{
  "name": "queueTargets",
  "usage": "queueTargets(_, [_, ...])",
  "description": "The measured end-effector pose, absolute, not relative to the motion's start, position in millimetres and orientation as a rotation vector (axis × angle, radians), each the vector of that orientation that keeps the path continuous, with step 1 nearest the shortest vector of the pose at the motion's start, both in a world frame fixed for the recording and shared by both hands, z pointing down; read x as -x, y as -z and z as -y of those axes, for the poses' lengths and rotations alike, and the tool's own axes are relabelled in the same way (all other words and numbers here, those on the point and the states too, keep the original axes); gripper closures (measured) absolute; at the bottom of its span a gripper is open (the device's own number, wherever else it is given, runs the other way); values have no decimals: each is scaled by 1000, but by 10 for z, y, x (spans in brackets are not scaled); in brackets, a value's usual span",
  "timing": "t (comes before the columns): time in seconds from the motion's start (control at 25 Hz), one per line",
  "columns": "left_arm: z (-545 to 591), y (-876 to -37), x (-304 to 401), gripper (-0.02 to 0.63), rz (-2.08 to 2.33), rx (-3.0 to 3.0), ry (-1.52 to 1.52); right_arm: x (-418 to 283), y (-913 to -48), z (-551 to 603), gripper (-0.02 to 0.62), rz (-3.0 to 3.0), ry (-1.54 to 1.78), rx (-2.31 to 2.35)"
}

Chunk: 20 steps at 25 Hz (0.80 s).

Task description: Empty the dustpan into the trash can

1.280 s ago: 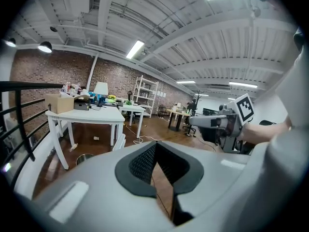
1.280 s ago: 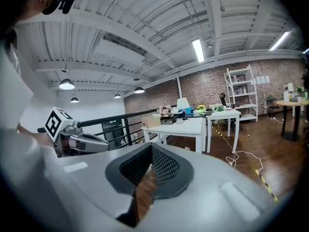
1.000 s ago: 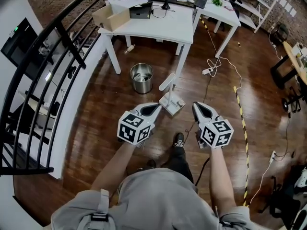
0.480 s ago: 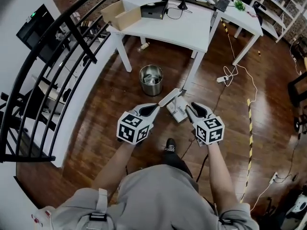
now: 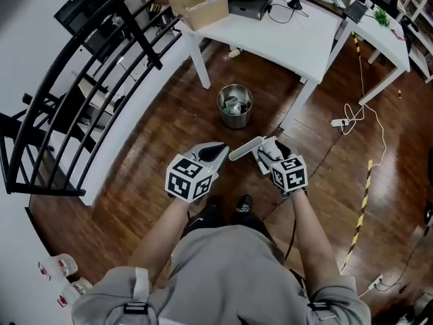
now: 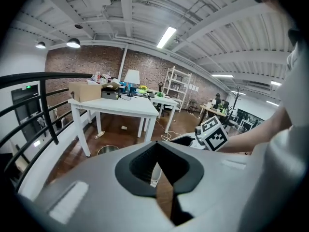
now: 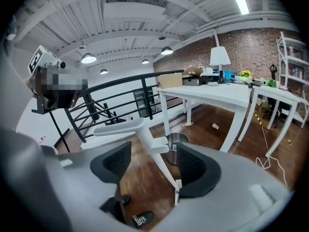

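The right gripper (image 5: 266,152) is brought forward and down to the dustpan (image 5: 245,148). The dustpan's handle is now flanked, unpressed, by the gripper's opening jaws. The trash can (image 5: 235,105) is approached.

I see dark wood floor (image 5: 155,147). Steel trash can (image 5: 235,105) stands on it near white table's (image 5: 284,36) front legs. Power strip (image 5: 339,122) with white cable (image 5: 379,131) lies further right, striped tape (image 5: 362,212) beyond. On table: cardboard box (image 5: 199,7) at left corner, black device (image 5: 250,5) just beside.

The metal trash can (image 5: 235,105) stands near the white table (image 5: 284,39)'s leg.
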<state>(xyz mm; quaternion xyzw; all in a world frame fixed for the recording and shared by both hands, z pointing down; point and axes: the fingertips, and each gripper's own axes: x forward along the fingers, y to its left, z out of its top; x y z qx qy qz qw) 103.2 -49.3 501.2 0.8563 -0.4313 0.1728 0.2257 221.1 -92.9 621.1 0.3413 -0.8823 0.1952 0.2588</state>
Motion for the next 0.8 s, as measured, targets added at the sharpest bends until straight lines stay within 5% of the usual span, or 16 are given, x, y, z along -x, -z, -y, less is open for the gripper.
queueTargets(0.8, [439, -5427, -470, 601, 1207, -2188, -548, -1740, -6185, 1473, 373, 2442, -422, -912])
